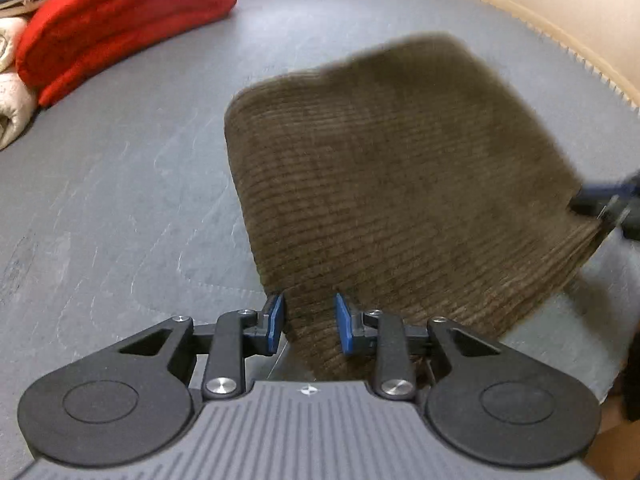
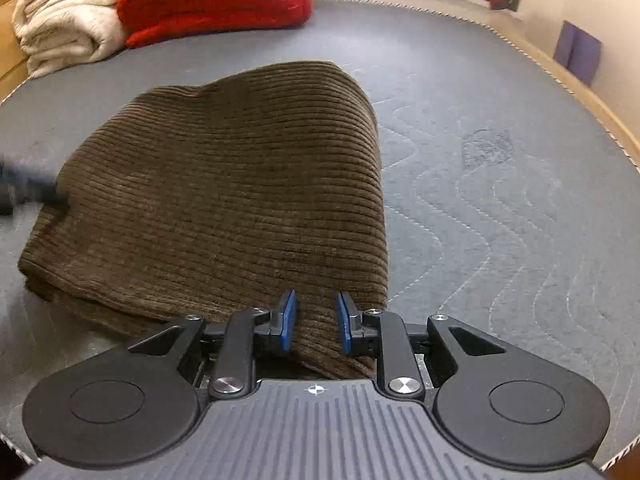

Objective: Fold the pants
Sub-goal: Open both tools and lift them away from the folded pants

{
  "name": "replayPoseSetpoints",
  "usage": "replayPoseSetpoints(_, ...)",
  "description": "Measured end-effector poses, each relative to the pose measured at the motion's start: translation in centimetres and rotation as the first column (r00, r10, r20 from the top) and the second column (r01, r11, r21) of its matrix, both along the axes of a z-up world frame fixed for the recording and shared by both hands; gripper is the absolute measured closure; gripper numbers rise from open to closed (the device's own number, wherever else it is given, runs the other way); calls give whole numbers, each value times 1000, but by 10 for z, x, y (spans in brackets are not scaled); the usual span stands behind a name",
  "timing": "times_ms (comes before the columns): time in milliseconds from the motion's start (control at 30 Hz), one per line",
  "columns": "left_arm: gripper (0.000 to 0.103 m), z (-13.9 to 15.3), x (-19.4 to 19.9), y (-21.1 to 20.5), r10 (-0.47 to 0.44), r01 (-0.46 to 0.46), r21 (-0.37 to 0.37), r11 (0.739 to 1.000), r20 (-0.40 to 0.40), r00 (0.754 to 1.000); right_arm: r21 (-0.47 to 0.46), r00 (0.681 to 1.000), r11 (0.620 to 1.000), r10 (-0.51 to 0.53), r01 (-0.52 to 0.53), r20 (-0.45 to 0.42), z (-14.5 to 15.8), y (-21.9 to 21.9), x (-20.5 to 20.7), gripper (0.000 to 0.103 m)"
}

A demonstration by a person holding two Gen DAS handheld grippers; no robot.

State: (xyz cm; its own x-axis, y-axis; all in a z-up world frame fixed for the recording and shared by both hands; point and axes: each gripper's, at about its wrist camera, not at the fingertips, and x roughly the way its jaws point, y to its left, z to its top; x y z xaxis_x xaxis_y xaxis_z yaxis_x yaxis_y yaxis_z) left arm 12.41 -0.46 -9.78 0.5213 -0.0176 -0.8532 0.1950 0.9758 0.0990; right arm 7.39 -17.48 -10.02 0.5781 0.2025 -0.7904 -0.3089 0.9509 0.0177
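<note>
The left gripper (image 1: 310, 322), black with blue pads, has its jaws drawn in to a narrow gap with a bunched corner of the brown ribbed corduroy pants (image 1: 400, 184) filling that gap; the cloth runs between both pads and on under the gripper body, so the jaws are clamped on it. The right gripper (image 2: 316, 320), of the same make, is set the same way: a narrow gap, a fold of the pants (image 2: 224, 200) pressed between the blue pads, the fabric passing back out of sight beneath the body. The pants lie folded into a broad, thick rectangle on the grey quilted mattress (image 2: 500, 200), with the near edge gathered up at each gripper. In the left wrist view the far part of the pants is smeared by motion blur, and the right gripper shows only as a dark blue blur at the right edge of the cloth. In the right wrist view the left gripper is likewise a dark smudge at the left edge. A folded red blanket (image 2: 216, 0) and a folded cream blanket (image 2: 68, 20) sit at the far end of the mattress, well apart from the pants and partly cut off by the frame.
</note>
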Motion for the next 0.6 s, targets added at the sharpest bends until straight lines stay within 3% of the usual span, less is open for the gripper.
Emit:
replayPoseSetpoints(67, 71, 12, -3, -5, -11, 10, 17, 1000, 38, 999, 25, 999, 1000, 0, -1, 40, 11, -1, -5, 79)
replayPoseSetpoints(133, 71, 26, -9, -10, -49, 51, -20, 998, 97, 994, 18, 998, 1000, 4, -6, 68, 15, -2, -10, 78)
replayPoseSetpoints(200, 71, 24, -11, -12, -80, 86, -59, 995, 87, 993, -15, 1000, 1000, 7, -7, 14, 5, 0, -10, 78)
replayPoseSetpoints(300, 70, -8, -10, -21, -130, 133, 46, 990, -45, 990, -35, 1000, 999, 20, -20, 5, 0, 1, -9, 77)
replayPoseSetpoints(400, 66, 2, -14, -30, -142, 141, 98, 985, 3, 990, -32, 999, 999, 27, -27, 18, 13, 1, -12, 72)
replayPoseSetpoints(467, 43, 21, -22, -28, -128, 122, 76, 990, 70, 989, -21, 998, 999, 26, -25, 56, 28, -3, -22, 62)
replayPoseSetpoints(567, 24, 55, -32, -19, -71, 70, 12, 997, 144, 987, 3, 994, 1000, 7, -7, 111, 58, -6, -29, 50)
replayPoseSetpoints(600, 23, 66, -38, -18, -51, 51, 2, 999, 167, 985, 21, 992, 1000, -6, 3, 126, 70, -6, -30, 47)
